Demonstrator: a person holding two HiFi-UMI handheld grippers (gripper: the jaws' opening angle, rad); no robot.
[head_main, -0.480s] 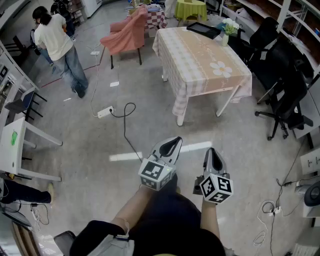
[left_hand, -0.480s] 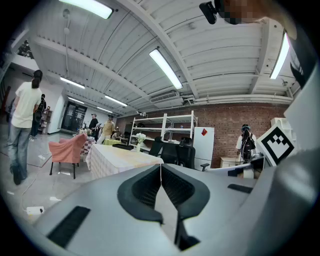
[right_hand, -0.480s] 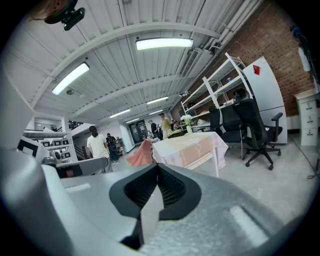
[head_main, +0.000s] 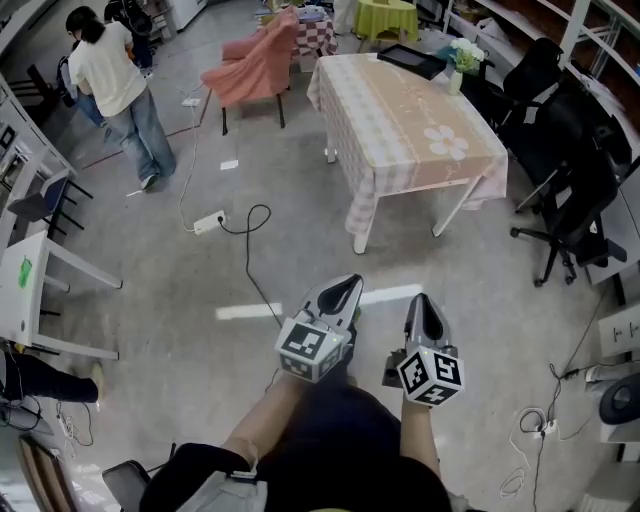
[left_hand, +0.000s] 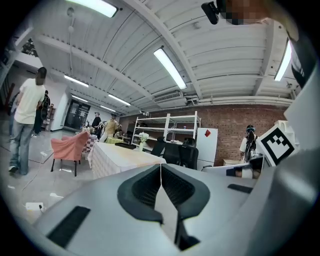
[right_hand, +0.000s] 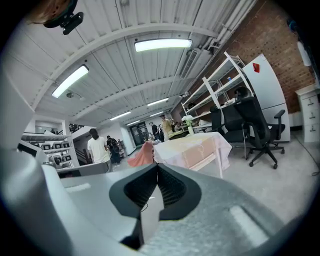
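Both grippers hang side by side above the grey floor, close in front of the person who holds them. My left gripper (head_main: 348, 289) is shut with nothing between its jaws, its marker cube just behind. My right gripper (head_main: 424, 306) is shut and empty too. In the left gripper view the jaws of my left gripper (left_hand: 160, 167) meet in a thin line. The right gripper view shows my right gripper (right_hand: 157, 167) closed the same way. A table (head_main: 410, 120) with a peach checked cloth stands ahead, well beyond both tips.
On the floor a power strip (head_main: 210, 223) trails a black cable (head_main: 253, 250). A chair draped in pink (head_main: 255, 65) stands behind it. A person in a cream shirt (head_main: 112, 75) walks at far left. Black office chairs (head_main: 570, 190) crowd the right. A white desk (head_main: 25, 290) sits at left.
Both grippers keep their place and stay shut. The person in the cream shirt has stepped a little farther away at the upper left.
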